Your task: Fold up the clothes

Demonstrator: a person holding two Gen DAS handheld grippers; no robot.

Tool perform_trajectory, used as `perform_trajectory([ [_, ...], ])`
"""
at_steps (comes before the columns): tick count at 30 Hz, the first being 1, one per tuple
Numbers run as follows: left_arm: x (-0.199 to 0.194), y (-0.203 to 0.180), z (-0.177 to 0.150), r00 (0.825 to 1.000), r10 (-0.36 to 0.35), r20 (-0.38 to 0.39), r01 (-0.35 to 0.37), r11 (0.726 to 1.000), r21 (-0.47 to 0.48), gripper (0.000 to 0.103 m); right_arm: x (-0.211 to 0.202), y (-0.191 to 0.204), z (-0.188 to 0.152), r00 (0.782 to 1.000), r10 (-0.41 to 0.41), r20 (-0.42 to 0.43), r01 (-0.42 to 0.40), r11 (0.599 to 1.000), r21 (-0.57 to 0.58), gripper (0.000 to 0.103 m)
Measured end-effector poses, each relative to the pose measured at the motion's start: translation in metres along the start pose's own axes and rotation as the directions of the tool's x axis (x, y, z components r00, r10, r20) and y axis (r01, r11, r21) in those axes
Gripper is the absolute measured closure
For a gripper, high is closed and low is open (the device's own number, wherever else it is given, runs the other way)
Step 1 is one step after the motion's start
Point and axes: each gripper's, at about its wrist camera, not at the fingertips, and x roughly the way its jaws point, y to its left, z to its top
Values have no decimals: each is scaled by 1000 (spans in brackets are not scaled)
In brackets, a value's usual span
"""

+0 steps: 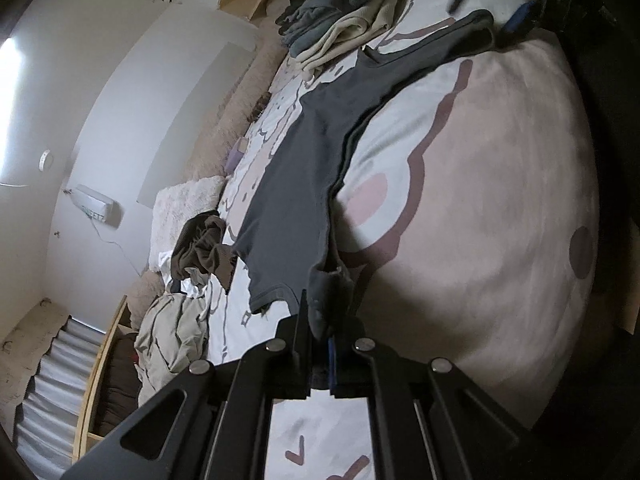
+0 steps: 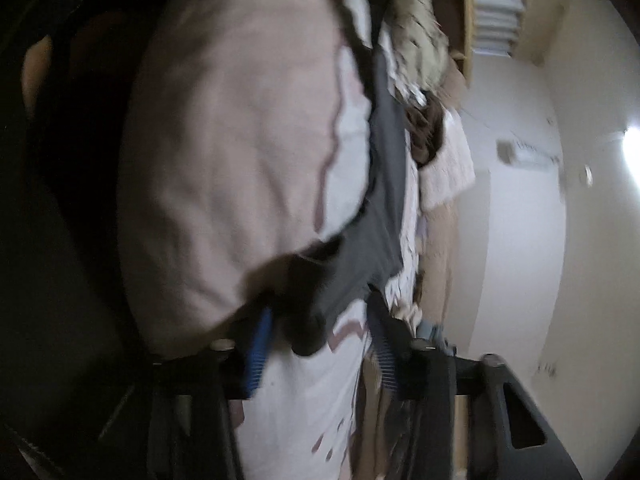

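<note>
Left gripper (image 1: pixel 320 332): fingers nearly together, pinching a bunched corner of the dark grey T-shirt (image 1: pixel 296 168) between them. Right gripper (image 2: pixel 320 340): fingers spread wide, blue ribbed pads (image 2: pixel 258 354) showing on both sides; a dark fold of the same shirt hangs in the gap, close to the left pad, but blurred, so contact cannot be told. Also visible far off in the left wrist view, near the shirt's other end (image 1: pixel 520 20).

T-shirt stretched long across the bed (image 1: pixel 500 200), partly folded lengthwise, lying on a blanket printed with pink, mauve and white shapes. Beside it near the wall, a pile of folded clothes (image 1: pixel 340 28) in cream and grey-blue. Nearer the left gripper, a crumpled brown garment (image 1: pixel 204 248) touching the shirt's hem, and a beige crumpled garment (image 1: pixel 172 336) just below it. White fluffy pillow (image 1: pixel 184 204) against the wall side.

On the wall, a small white box (image 1: pixel 96 204) with green lettering, too distorted to read for certain. No other writing legible; right wrist view heavily motion-blurred.
</note>
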Motion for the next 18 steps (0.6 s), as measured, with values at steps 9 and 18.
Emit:
perform_trajectory([
  [9, -11, 23, 5, 1000, 14, -11, -14, 1000, -17, 99, -8, -69, -2, 1000, -13, 5, 12, 993, 115, 99],
  [18, -64, 47, 13, 999, -10, 34, 11, 999, -41, 99, -58, -108, -22, 999, -46, -2, 46, 992, 114, 99],
])
